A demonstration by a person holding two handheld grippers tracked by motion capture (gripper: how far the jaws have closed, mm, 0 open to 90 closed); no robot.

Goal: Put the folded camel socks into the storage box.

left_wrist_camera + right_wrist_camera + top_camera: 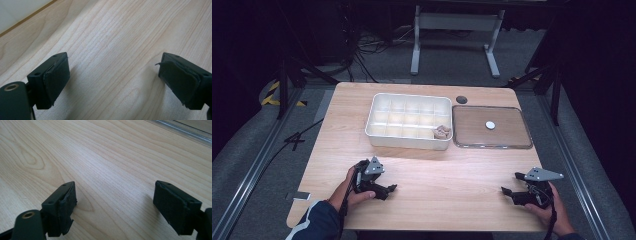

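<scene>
Seen from the high view, a person's two hands rest on the near part of a pale wooden surface (432, 175), each holding a black two-jaw claw. The left claw (388, 190) lies at the near left, its jaws pointing toward the middle of the surface; the right claw (508, 192) lies at the near right, pointing back toward the left one, the two well apart. Each carries a grey three-cornered plate on top. Farther back, near the middle of the surface, stands a white compartment tray (408, 141), with a small beige crumpled object (442, 132) in its near right compartment. Just beside the tray's right side lies a clear flat lid (492, 145) with a small white round disc (490, 125) on it, and a dark round spot (461, 99) sits on the surface behind them. Both claws are well apart from the tray and the lid

In the left gripper view, the left claw (113, 75) stands wide open, its padded jaws spread with bare wood grain between them and nothing held; a white edge shows at the top left corner

In the right gripper view, the right claw (115, 202) is likewise wide open over bare wood and holds nothing; the clear lid's rim (180, 130) crosses the top right corner
</scene>
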